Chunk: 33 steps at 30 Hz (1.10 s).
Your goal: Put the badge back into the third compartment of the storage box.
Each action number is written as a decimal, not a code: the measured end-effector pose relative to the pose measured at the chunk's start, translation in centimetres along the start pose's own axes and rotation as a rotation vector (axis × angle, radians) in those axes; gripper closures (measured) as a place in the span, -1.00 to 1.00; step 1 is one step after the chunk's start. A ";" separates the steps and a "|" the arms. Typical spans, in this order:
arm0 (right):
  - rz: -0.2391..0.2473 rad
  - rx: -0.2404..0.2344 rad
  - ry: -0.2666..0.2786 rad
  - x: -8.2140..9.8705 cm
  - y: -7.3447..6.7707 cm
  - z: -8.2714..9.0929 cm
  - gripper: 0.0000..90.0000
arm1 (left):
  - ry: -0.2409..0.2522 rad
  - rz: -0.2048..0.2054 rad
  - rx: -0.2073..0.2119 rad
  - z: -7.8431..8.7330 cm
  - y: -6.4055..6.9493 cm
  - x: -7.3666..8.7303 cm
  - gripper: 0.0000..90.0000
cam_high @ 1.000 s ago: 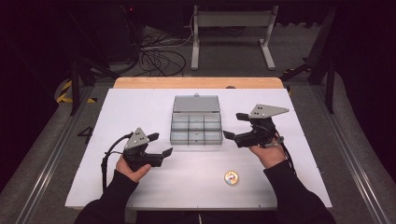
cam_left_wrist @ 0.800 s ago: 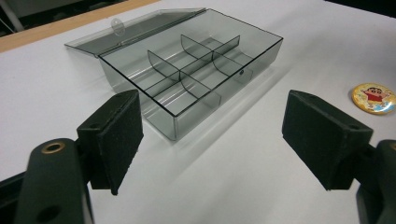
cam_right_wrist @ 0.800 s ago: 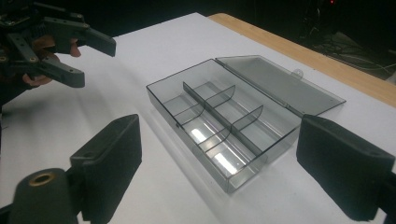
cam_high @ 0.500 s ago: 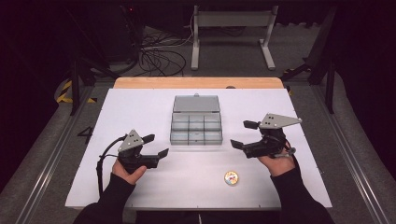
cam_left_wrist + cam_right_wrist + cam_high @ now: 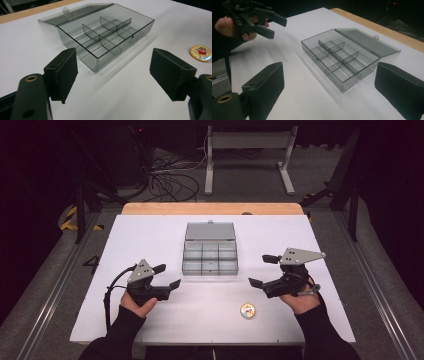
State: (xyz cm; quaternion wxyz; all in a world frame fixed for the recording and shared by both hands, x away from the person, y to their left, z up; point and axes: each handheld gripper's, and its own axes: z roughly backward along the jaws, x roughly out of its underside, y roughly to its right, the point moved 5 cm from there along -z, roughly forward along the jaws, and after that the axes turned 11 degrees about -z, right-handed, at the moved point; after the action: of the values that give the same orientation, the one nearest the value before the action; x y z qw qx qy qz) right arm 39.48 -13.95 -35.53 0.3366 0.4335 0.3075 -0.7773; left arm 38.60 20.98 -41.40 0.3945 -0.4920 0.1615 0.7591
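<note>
Two hand-held grippers, left (image 5: pixel 167 276) and right (image 5: pixel 263 270), jaws spread, empty, level, flanking the open compartment box (image 5: pixel 210 256).

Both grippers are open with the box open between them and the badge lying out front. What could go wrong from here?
The round badge lies flat on the white table, so the open right gripper could slip off its thin edge. The clear box looks light; a jaw may push it or knock its laid-back lid.
</note>
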 end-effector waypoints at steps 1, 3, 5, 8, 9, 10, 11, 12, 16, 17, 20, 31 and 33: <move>0.000 0.000 0.000 0.0 0.0 0.0 -0.79 | 0.002 0.003 0.000 0.0 0.0 0.0 -0.49; 0.018 -0.015 -0.012 0.1 -0.3 0.1 -0.77 | 0.003 0.002 0.000 0.0 0.0 0.0 -0.48; 0.041 -0.029 -0.031 0.4 -0.7 0.2 -0.76 | 0.002 0.002 0.001 0.0 0.0 0.0 -0.48; 0.069 -0.047 -0.072 1.0 -1.3 0.1 -0.73 | 0.001 -0.002 0.001 0.0 0.0 0.0 -0.48; 0.075 -0.045 -0.085 1.2 -1.4 0.0 -0.73 | 0.001 -0.004 -0.001 0.0 0.0 0.0 -0.48; 0.080 -0.039 -0.100 1.4 -1.5 -0.1 -0.72 | 0.002 -0.005 -0.004 0.0 0.0 0.0 -0.48; 0.082 -0.036 -0.112 1.7 -1.6 -0.2 -0.72 | 0.003 -0.007 -0.005 0.0 0.0 0.0 -0.48; 0.082 -0.036 -0.123 1.9 -1.7 -0.2 -0.72 | 0.003 -0.003 -0.002 0.0 0.0 0.0 -0.48; 0.078 -0.033 -0.166 2.8 -2.0 -0.5 -0.70 | 0.005 -0.001 -0.003 0.0 0.0 0.0 -0.48; 0.077 -0.033 -0.175 3.0 -2.0 -0.6 -0.70 | 0.002 -0.002 -0.001 0.0 0.0 0.0 -0.48; 0.077 -0.030 -0.209 3.7 -2.2 -0.7 -0.69 | 0.003 -0.002 0.001 0.0 0.0 0.0 -0.48; 0.099 -0.031 -0.328 5.6 -2.4 -1.6 -0.67 | 0.004 -0.002 -0.001 -0.1 0.0 0.0 -0.48; 0.113 -0.032 -0.351 5.9 -2.5 -1.7 -0.67 | 0.002 -0.001 0.001 -0.1 0.0 0.0 -0.48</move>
State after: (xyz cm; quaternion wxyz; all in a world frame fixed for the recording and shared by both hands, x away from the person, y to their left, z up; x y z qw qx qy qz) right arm 35.96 -12.67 -41.02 0.4351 0.3026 0.2314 -0.8158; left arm 38.64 20.95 -41.47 0.3949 -0.4928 0.1621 0.7583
